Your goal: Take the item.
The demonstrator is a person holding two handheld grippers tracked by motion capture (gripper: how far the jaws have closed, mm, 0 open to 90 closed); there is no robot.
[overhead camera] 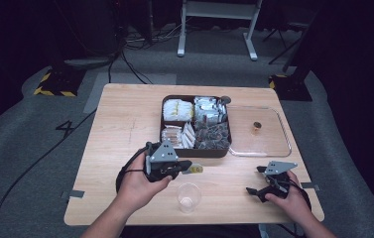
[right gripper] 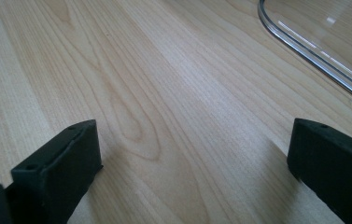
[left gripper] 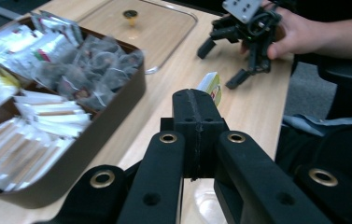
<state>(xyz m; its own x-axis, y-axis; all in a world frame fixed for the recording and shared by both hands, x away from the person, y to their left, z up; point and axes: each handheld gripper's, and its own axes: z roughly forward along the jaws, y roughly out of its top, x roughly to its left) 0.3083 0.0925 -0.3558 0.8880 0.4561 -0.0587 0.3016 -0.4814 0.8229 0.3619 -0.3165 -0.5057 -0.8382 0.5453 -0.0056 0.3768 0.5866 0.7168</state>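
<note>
Yellow-and-white, the small flat paper sachet (overhead camera: 195, 169) is held pinched at one edge between the closed jaws of the left tool (overhead camera: 186, 166), so that most of it juts free beyond the tips, as is also seen in the left gripper view (left gripper: 210, 85). It is carried just above the light wooden surface (overhead camera: 125, 124), between the dark brown compartmented box (overhead camera: 222, 151) of sachets and the clear plastic cup (overhead camera: 188, 197), which is stood at the near edge, close to the person. The cup appears to be placed there so that a short carry from the box suffices (the sachet is judged to be meant for it, though this cannot be confirmed). The box's transparent rectangular lid with a small brass knob (overhead camera: 257, 127) is laid flat just to the right of the box, touching it or nearly so, which keeps the compartments reachable. The right tool (overhead camera: 257, 182) is rested on the surface near the lid's corner, its jaws spread wide with nothing between them, apparently parked out of the left hand's path.
</note>
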